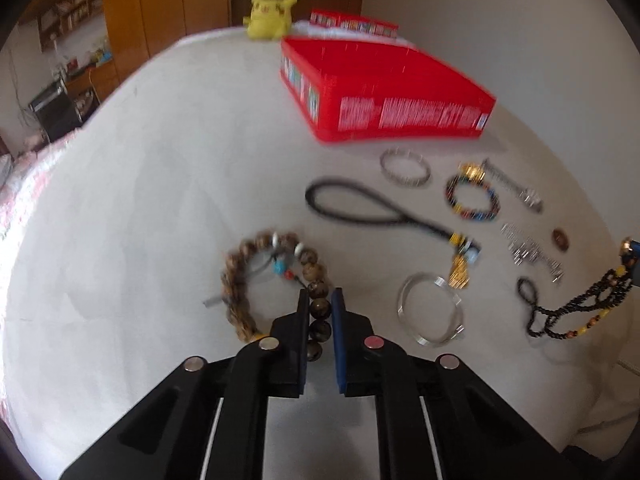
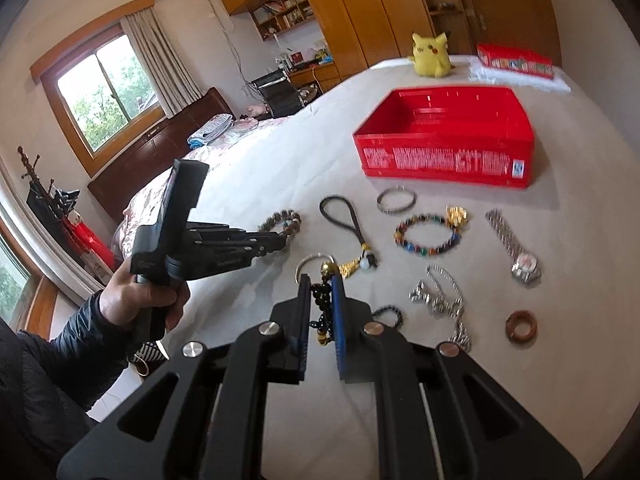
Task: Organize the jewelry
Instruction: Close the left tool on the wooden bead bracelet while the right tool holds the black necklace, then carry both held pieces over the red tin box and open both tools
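Observation:
My left gripper (image 1: 321, 300) is shut on a brown wooden bead bracelet (image 1: 240, 280) that lies on the white bedsheet, with a few beads pinched between the pads. In the right wrist view a hand (image 2: 144, 300) holds the left gripper (image 2: 280, 242) at that bracelet (image 2: 286, 218). My right gripper (image 2: 321, 282) is shut on a black bead necklace (image 2: 322, 312), which hangs from it above the sheet (image 1: 576, 304). The open red box (image 2: 440, 160) stands further back (image 1: 400, 116).
Between the grippers and the box lie a silver bangle (image 2: 396, 200), a black cord with gold tassel (image 2: 344, 216), a multicoloured bead bracelet (image 2: 424, 250), a watch (image 2: 524, 266), a silver chain (image 2: 440, 300), a brown ring (image 2: 510, 326) and a clear bangle (image 1: 404, 296). A yellow plush (image 2: 432, 56) sits behind.

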`<state>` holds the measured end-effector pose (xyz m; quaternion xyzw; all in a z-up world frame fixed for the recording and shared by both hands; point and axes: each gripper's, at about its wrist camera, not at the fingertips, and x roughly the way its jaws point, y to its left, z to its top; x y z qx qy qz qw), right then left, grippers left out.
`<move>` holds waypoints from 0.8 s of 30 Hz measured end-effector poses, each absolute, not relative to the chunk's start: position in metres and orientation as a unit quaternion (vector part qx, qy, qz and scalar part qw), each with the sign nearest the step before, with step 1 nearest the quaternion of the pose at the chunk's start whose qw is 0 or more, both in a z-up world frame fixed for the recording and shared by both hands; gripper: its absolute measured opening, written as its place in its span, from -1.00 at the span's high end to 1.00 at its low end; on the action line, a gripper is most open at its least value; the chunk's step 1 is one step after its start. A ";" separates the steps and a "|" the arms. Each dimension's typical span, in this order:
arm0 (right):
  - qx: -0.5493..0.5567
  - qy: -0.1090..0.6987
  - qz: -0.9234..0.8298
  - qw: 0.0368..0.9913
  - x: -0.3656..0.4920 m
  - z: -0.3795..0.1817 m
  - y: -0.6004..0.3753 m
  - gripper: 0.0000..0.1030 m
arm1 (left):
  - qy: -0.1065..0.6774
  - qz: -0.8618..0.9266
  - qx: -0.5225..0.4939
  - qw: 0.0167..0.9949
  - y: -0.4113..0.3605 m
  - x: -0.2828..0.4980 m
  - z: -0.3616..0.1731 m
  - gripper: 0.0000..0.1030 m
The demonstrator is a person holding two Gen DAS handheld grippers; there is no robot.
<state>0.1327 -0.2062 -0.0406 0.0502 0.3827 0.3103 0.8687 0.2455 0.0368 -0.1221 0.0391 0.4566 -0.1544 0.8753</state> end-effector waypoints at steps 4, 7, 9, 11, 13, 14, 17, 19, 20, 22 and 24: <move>0.035 0.364 0.317 0.875 0.137 -0.019 -0.206 0.83 | 0.417 -0.166 0.041 0.893 0.034 0.241 -0.082 0.80; 0.026 0.352 0.322 0.878 0.145 -0.001 -0.207 0.83 | 0.393 -0.182 0.040 0.900 0.030 0.243 -0.054 0.80; 0.024 0.348 0.327 0.878 0.156 0.012 -0.210 0.83 | 0.377 -0.195 0.044 0.904 0.023 0.245 -0.036 0.80; 0.024 0.344 0.329 0.879 0.167 0.024 -0.214 0.83 | 0.361 -0.206 0.056 0.908 0.014 0.247 -0.019 0.80; 0.027 0.340 0.329 0.881 0.182 0.037 -0.219 0.83 | 0.348 -0.218 0.064 0.910 0.003 0.254 -0.004 0.80; 0.025 0.337 0.329 0.882 0.191 0.045 -0.221 0.83 | 0.339 -0.221 0.069 0.912 -0.003 0.259 0.005 0.80; 0.022 0.332 0.324 0.886 0.218 0.061 -0.225 0.83 | 0.323 -0.237 0.074 0.913 -0.016 0.278 0.028 0.80; 0.019 0.331 0.317 0.889 0.243 0.069 -0.227 0.83 | 0.316 -0.248 0.077 0.913 -0.027 0.298 0.042 0.80; 0.017 0.332 0.312 0.890 0.257 0.071 -0.228 0.83 | 0.314 -0.251 0.077 0.913 -0.031 0.305 0.046 0.80; 0.013 0.335 0.299 0.894 0.282 0.073 -0.230 0.83 | 0.312 -0.253 0.080 0.912 -0.040 0.322 0.053 0.80; 0.014 0.341 0.286 0.895 0.308 0.068 -0.233 0.83 | 0.317 -0.257 0.079 0.909 -0.053 0.347 0.054 0.80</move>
